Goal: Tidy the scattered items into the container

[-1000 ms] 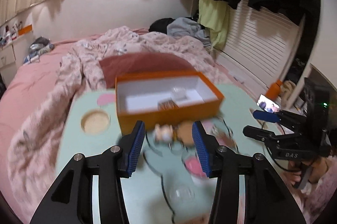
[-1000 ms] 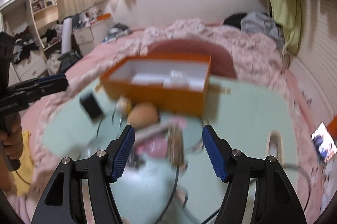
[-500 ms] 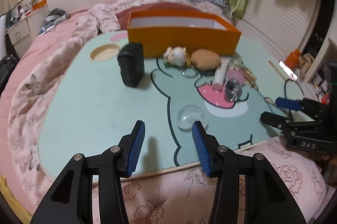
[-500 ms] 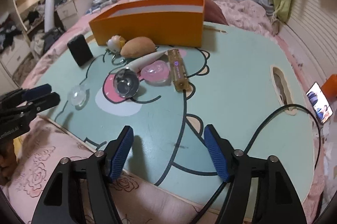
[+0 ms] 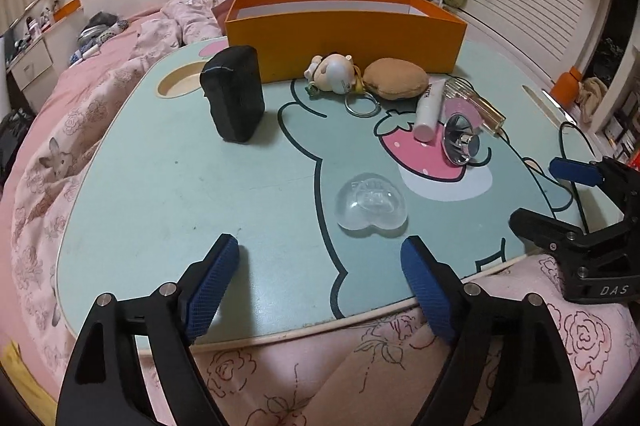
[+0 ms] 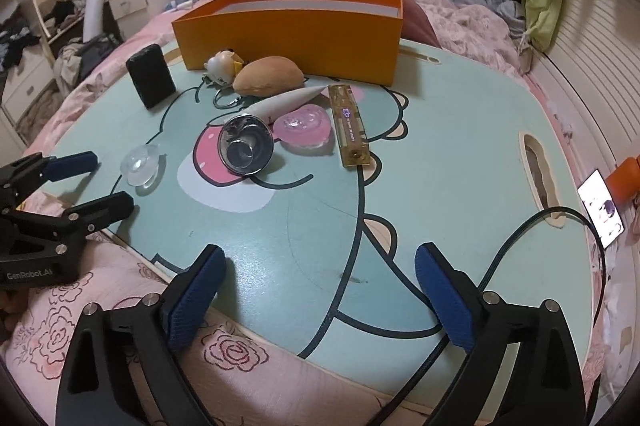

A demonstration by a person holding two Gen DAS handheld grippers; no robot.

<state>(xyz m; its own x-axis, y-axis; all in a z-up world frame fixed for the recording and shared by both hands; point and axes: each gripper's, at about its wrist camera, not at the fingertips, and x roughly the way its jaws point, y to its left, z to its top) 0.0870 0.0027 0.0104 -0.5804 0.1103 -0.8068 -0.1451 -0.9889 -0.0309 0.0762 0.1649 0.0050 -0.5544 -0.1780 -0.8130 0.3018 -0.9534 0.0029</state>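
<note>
An orange box (image 5: 344,25) (image 6: 292,37) stands at the far side of a mint lap table (image 5: 168,185). Before it lie a black block (image 5: 234,97) (image 6: 151,79), a small toy figure (image 5: 334,71), a tan pouch (image 5: 396,83) (image 6: 268,79), a white tube (image 5: 428,107) (image 6: 288,101), a silver cap (image 5: 460,143) (image 6: 246,145), a pink heart case (image 6: 306,125), an amber bar (image 6: 350,123) and a clear heart case (image 5: 370,205) (image 6: 138,165). My left gripper (image 5: 320,266) is open and empty just short of the clear case. My right gripper (image 6: 320,274) is open and empty at the table's near edge.
The table rests on a pink flowered quilt (image 5: 60,153) on a bed. A black cable (image 6: 532,226) runs over the table's right side. A lit phone (image 6: 602,207) lies off to the right. A round cup hole (image 5: 178,83) is at the table's far left.
Both grippers pulled back from the box and dropped low to the table's near edge. The scattered items now lie ahead of the open fingers. Both sets of fingers have opened wider.
</note>
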